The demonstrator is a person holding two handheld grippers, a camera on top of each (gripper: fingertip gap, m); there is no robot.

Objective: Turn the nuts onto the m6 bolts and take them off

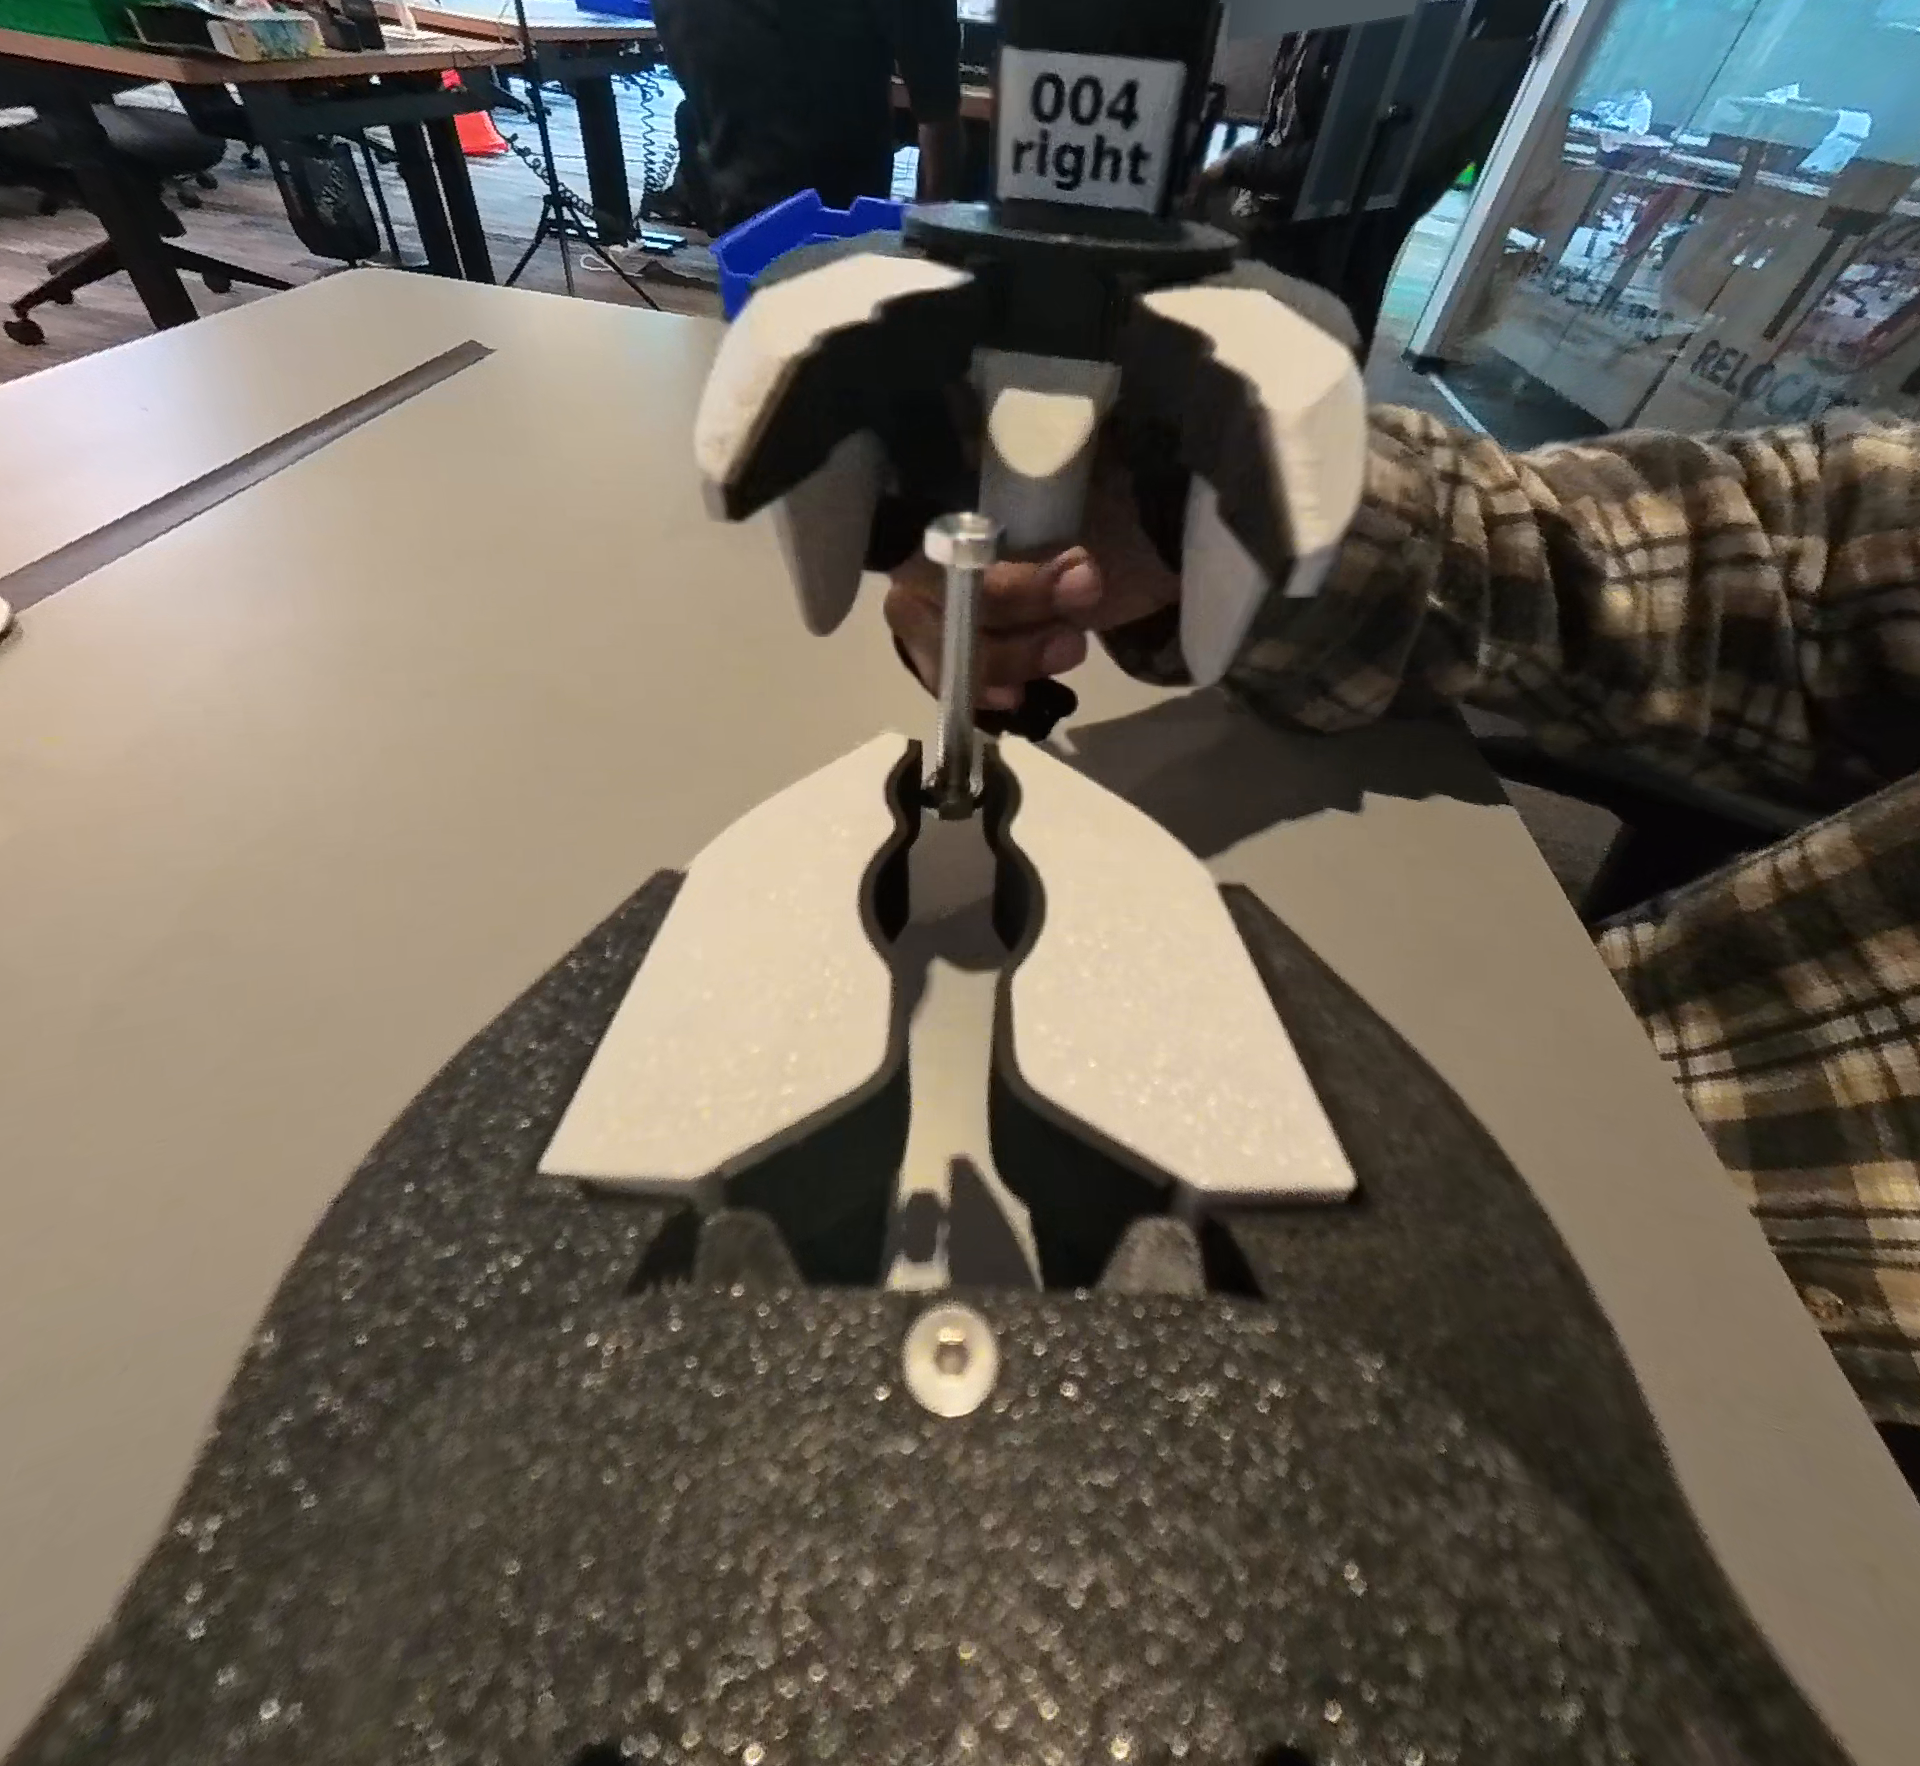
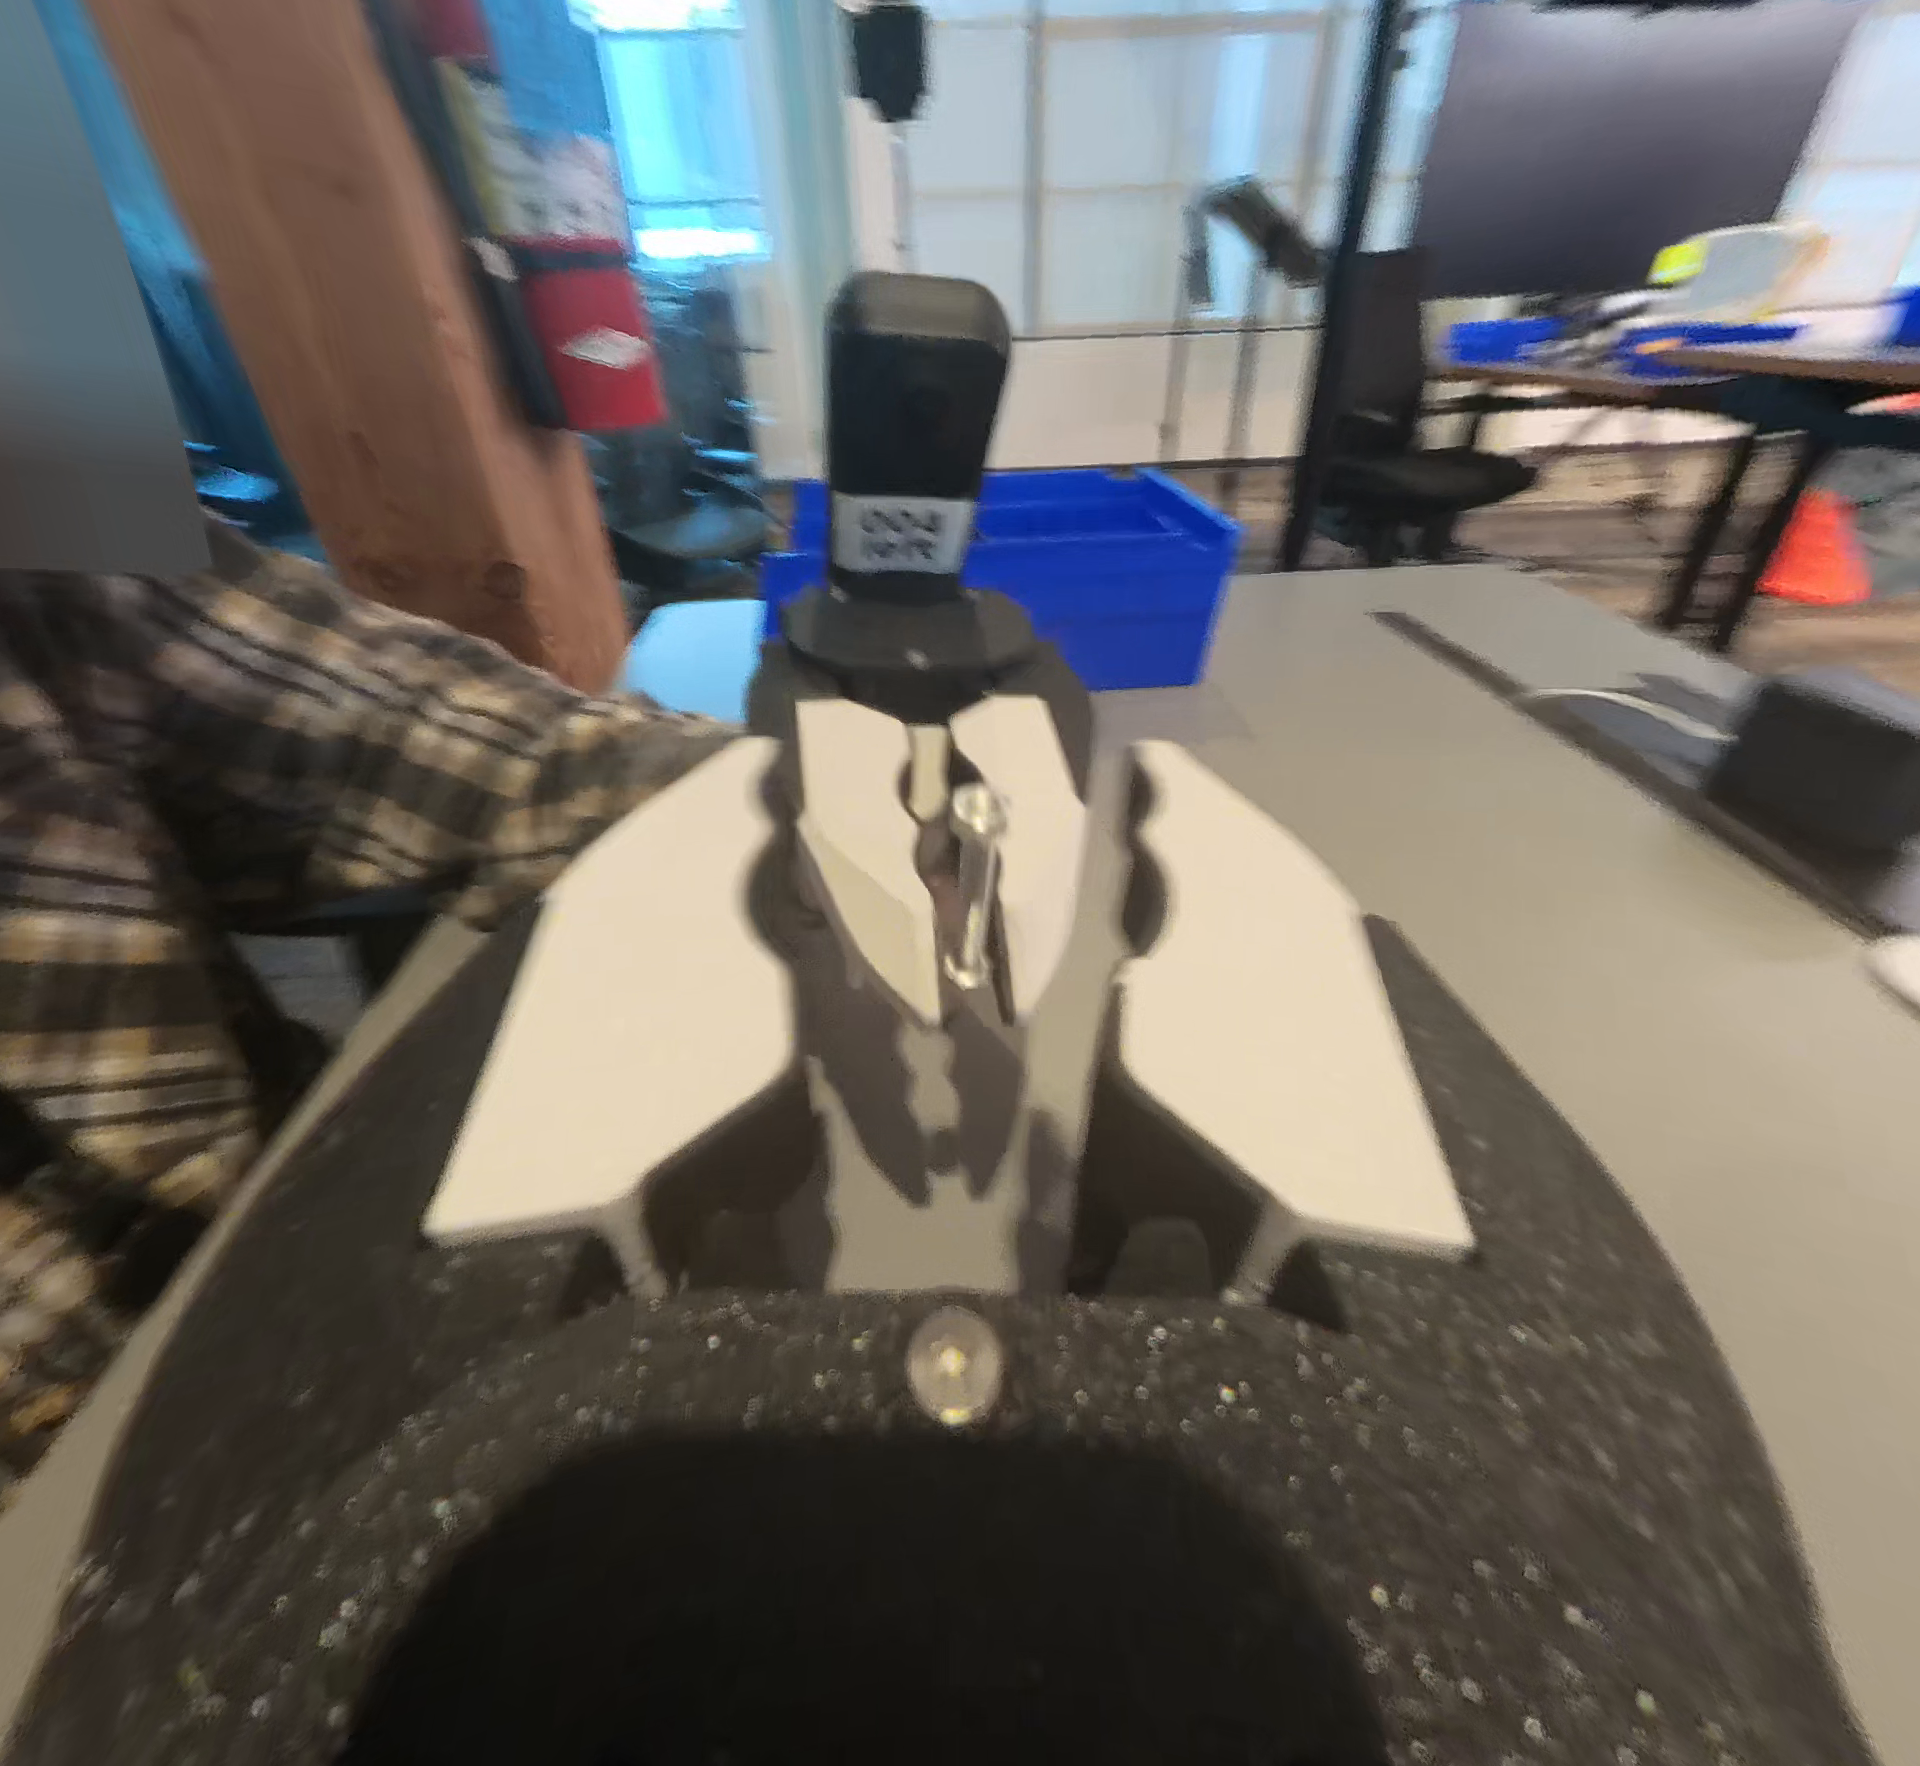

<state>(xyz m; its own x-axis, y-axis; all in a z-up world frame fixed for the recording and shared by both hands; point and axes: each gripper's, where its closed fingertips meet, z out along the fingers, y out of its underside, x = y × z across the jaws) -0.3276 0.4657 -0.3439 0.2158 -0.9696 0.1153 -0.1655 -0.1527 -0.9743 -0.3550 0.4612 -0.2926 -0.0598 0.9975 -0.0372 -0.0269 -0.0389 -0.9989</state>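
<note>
Bolt [image 1: 958, 667] and nut [image 1: 954, 800] sat at the centre of my left wrist view: the silver bolt stood nearly upright, head up, with the small nut at its lower threaded end, pinched between the tips of my left gripper [image 1: 951, 797], whose white fingers [image 1: 790, 895] were closed onto it. Above it, in the upper middle of the frame, my right gripper [image 1: 1013, 636] faced me with its jaws spread wide and nothing between them, its tips to either side of the bolt head and clear of it. My right wrist view was blurred, but it showed the same thing, the bolt [image 2: 975, 885] at the centre of the frame against the closed left fingers. Beneath lay the grey table [image 1: 364, 677], with a blue bin [image 2: 1101, 573] at its far edge and a plaid sleeve [image 1: 1558, 573] at the right. I judged I was between turns, regripping. The next move called for closing the right jaws squarely on the head and twisting while the left held the nut steady.
</note>
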